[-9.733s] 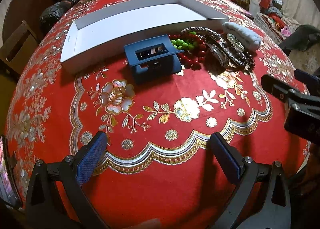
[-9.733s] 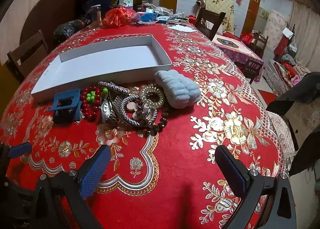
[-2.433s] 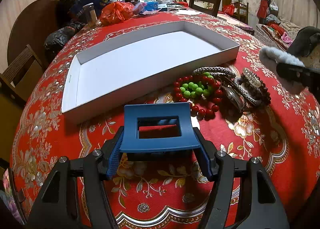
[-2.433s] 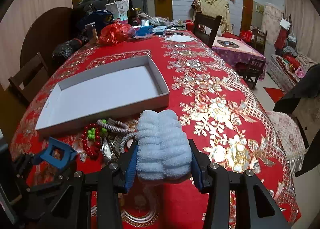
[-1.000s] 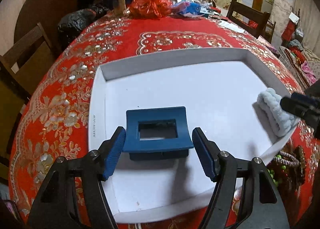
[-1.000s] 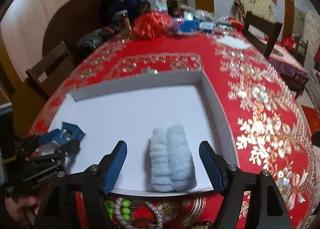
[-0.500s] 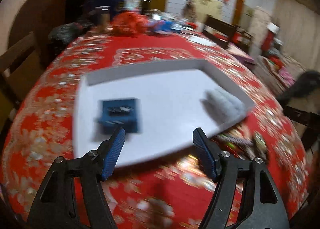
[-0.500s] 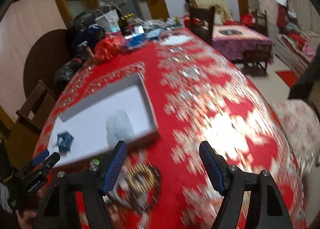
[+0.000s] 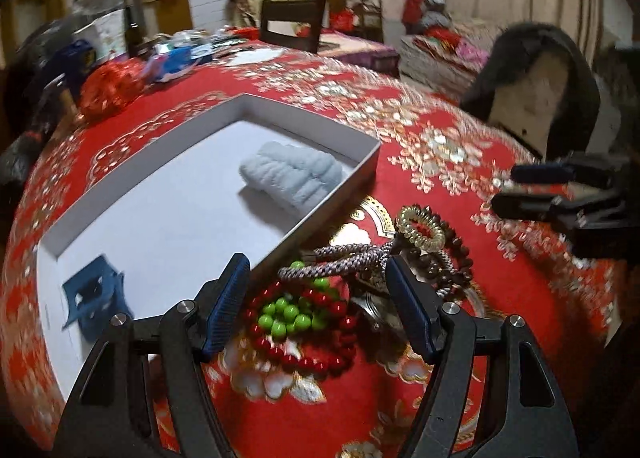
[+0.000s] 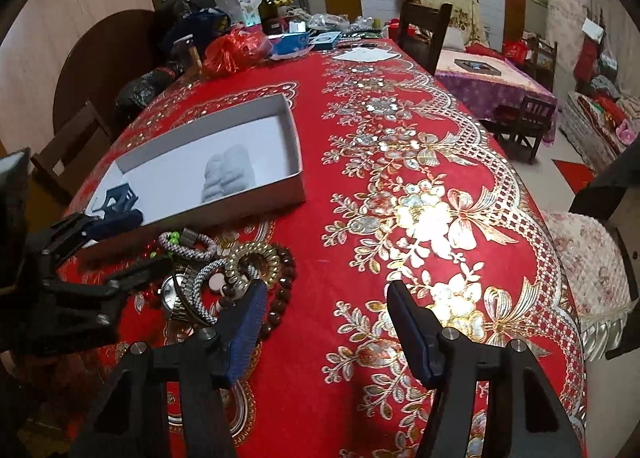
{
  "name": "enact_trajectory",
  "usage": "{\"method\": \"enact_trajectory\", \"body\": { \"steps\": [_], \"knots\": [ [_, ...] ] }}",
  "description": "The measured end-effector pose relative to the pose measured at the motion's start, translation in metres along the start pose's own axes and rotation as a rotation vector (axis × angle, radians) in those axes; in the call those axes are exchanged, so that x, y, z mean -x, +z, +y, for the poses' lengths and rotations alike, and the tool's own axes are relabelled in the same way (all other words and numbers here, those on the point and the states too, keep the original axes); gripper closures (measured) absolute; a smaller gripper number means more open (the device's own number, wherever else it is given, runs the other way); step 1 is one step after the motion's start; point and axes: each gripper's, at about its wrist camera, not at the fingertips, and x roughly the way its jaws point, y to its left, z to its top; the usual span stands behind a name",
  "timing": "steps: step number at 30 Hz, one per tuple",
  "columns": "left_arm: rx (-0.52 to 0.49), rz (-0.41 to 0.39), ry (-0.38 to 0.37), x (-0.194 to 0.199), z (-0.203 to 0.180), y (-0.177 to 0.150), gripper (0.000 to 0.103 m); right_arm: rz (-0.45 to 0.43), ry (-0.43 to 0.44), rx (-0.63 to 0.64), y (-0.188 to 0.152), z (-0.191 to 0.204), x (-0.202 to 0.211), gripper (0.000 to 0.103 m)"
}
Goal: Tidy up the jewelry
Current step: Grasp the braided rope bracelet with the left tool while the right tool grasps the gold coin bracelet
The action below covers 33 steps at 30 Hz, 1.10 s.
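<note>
Now both carried pieces lie in the white tray (image 9: 362,172): the blue hair claw (image 9: 94,300) at its near left corner, about nine o'clock in the left wrist view, and the fluffy pale-blue scrunchie (image 9: 292,174) toward its far right end, near twelve o'clock. A second ago each sat on the tray floor between freshly parted jaws; both grippers have since pulled back off the tray to the bench in front of it.

The left gripper (image 9: 316,306) has its jaws apart and empty, poised over the red bead bracelet (image 9: 304,342) with the green bead bracelet (image 9: 290,314) inside its ring. The braided cord bracelet (image 9: 348,258) and the gold coil hair tie (image 9: 420,226) lie just beyond, toward one o'clock.

The right gripper (image 10: 324,328) has just been closing its jaws somewhat, yet nothing sits between them, only red bench cloth; they stand apart. The heap lies at its ten o'clock, with the dark wooden bead bracelet (image 10: 286,278) and a wristwatch (image 10: 176,290) nearest its left jaw.

Two items are sorted, then, and the tangled heap remains. The left gripper looks better placed for the next pick, probably the red beads; interlaced strands may drag neighbours along.
</note>
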Motion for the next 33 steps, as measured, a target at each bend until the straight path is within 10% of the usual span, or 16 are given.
{"method": "enact_trajectory", "body": {
  "steps": [4,7,33],
  "knots": [
    [-0.042,-0.006,0.025,-0.007,-0.004,0.002,0.042,-0.004,0.005,-0.029,0.002,-0.008,0.001,0.042],
    [0.000,0.023,-0.037,-0.009,0.000,0.003,0.086,-0.004,0.006,-0.028,0.002,-0.009,0.000,0.042],
    [0.340,-0.099,-0.083,0.064,0.057,-0.061,0.095,0.023,0.166,0.090,0.011,0.043,-0.053,0.050]
  ]
}}
